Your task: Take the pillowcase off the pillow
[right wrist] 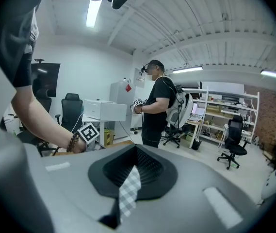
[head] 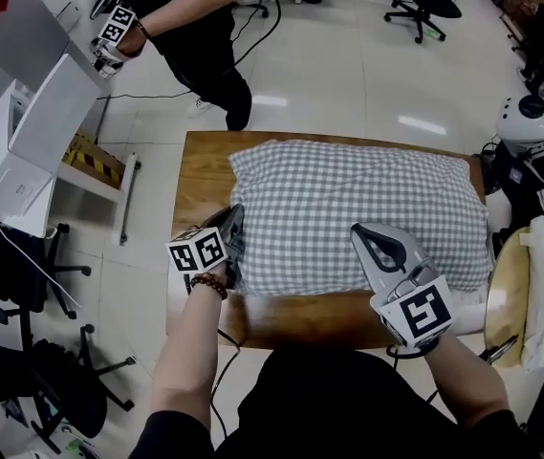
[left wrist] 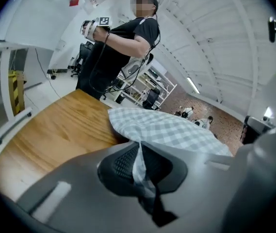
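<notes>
i see a wooden table (head: 200,175) on pale tile, office chairs (head: 424,3) and a second person (head: 205,36) beyond. the checked pillowcase (head: 348,208) lies ahead of both jaws, the pillow inside it hidden. left gripper (head: 233,223) and right gripper (head: 365,237) are each clenched on a fold of it. only the gripper views show the pinched cloth.

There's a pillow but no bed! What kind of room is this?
Probably an office or workshop, not a bedroom. The pillow lies on a wooden table. There are rolling office chairs on a shiny tiled floor, and metal shelves full of gear along the wall.
</notes>
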Demonstrator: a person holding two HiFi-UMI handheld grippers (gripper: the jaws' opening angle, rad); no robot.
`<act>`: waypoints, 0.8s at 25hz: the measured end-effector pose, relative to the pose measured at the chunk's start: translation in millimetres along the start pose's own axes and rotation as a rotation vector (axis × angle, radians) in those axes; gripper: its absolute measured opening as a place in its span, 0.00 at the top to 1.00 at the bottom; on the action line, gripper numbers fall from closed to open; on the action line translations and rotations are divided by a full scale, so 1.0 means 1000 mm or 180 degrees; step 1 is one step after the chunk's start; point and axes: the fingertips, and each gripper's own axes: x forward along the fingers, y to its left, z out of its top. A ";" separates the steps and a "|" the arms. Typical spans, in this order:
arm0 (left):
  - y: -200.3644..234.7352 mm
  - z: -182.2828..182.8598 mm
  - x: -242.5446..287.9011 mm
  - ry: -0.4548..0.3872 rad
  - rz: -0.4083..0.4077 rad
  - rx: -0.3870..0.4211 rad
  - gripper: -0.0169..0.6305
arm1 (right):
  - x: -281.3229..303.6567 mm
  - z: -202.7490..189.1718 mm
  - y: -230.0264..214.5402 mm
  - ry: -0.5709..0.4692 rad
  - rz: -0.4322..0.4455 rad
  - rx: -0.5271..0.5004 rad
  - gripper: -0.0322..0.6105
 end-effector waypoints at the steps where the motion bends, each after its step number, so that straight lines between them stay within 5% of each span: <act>1: -0.001 0.001 -0.001 0.0004 0.0073 0.0112 0.96 | -0.003 -0.002 0.001 0.0084 -0.0026 0.0056 0.95; 9: -0.012 0.004 -0.011 0.0013 0.0488 0.0801 0.96 | -0.034 -0.001 -0.017 -0.0051 -0.0251 -0.0081 0.95; 20: 0.004 0.007 -0.048 0.0021 0.0676 0.0886 0.96 | -0.091 -0.012 -0.043 0.0055 -0.0718 -0.0177 0.95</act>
